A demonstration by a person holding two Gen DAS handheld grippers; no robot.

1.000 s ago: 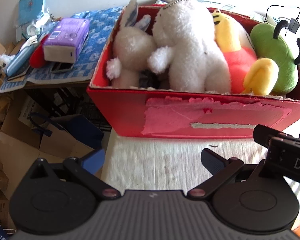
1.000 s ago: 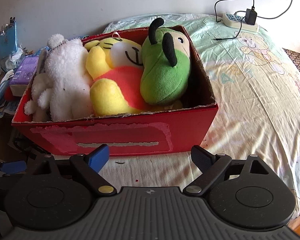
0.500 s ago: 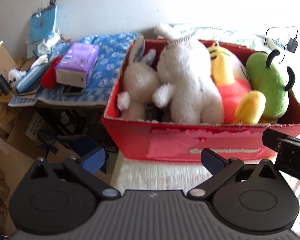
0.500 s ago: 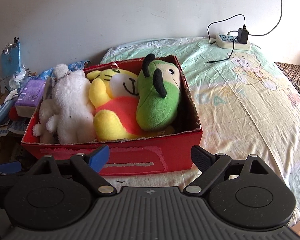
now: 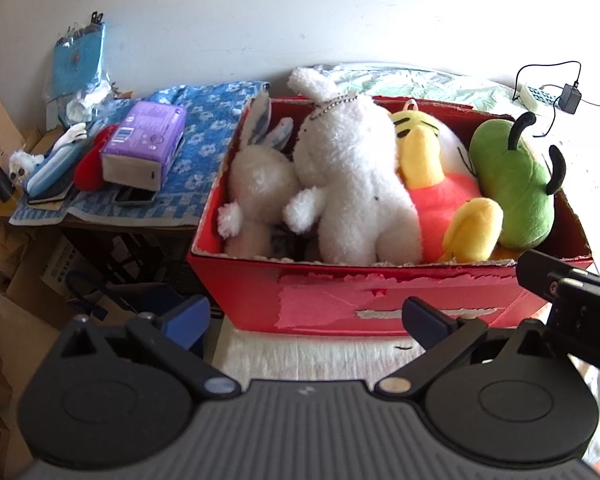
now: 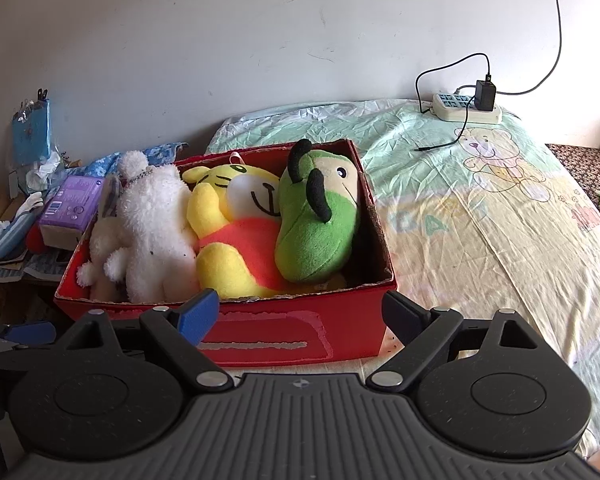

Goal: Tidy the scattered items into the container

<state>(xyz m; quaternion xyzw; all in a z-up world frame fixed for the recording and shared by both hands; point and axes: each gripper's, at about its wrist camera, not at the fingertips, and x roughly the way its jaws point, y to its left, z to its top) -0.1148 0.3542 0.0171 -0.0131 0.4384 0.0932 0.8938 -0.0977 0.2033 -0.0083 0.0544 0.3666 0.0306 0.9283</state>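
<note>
Sitting inside the red box [image 6: 284, 336] on the bed are four plush toys [image 6: 316, 224]; both the left gripper [image 5: 306, 320] and right gripper [image 6: 300, 314] hang open and empty, so tidying looks nearly finished.

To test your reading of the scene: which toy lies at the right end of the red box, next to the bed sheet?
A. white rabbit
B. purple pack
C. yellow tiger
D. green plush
D: the green plush fills the right end of the box, beside the yellow tiger.
</note>
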